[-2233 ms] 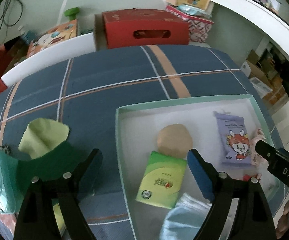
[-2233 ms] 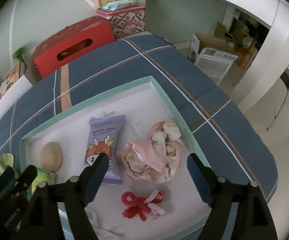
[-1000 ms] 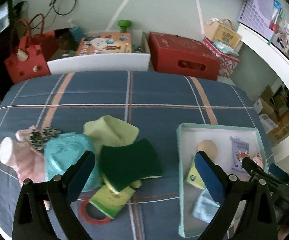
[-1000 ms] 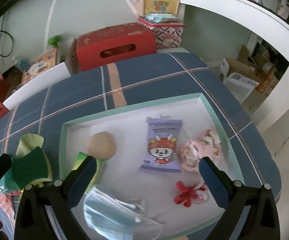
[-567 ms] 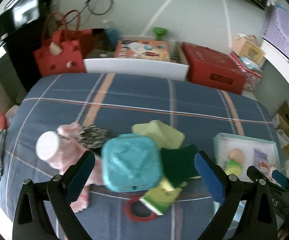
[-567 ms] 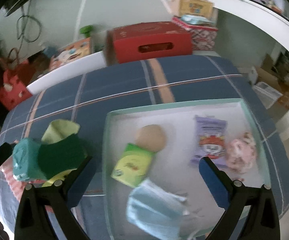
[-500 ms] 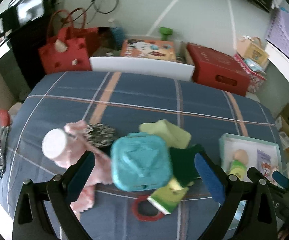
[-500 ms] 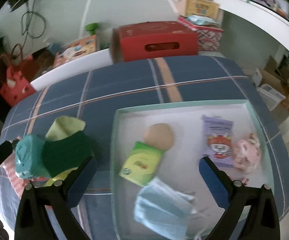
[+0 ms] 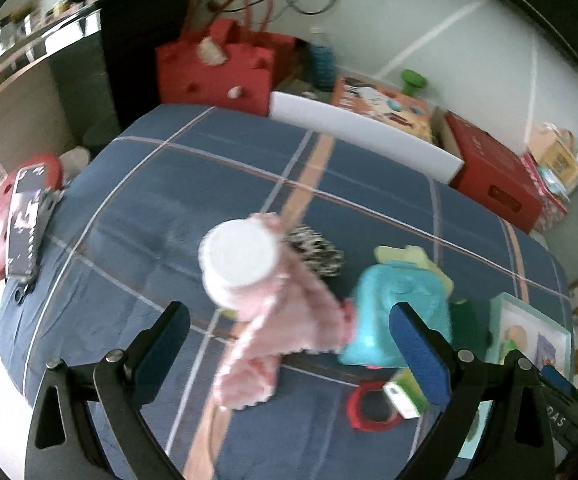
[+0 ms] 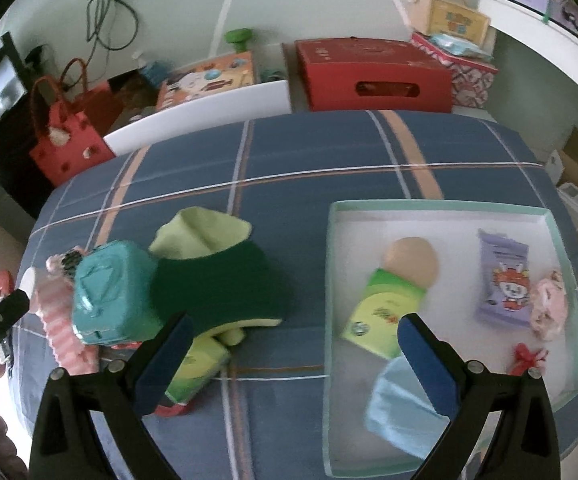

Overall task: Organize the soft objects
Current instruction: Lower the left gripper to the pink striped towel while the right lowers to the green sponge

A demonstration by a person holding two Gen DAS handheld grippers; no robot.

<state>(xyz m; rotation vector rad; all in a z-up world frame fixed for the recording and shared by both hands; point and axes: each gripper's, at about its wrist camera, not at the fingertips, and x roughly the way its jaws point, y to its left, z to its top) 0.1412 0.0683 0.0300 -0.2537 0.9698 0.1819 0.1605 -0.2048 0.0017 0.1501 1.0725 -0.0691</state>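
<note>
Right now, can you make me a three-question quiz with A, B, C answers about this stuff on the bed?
1. Where is the purple snack packet?
A. On the red box
B. In the white tray
C. Under the teal pack

2. What colour is the sponge-like pad beside the teal pack?
A. Dark green
B. Orange
C. White

3. How is the right gripper?
A. Shut on the mask
B. Shut on the tray
C. Open, holding nothing

Answers:
1 B, it lies flat inside the tray.
2 A, its top is dark green.
3 C, both fingers stand wide apart and nothing is between them.
</note>
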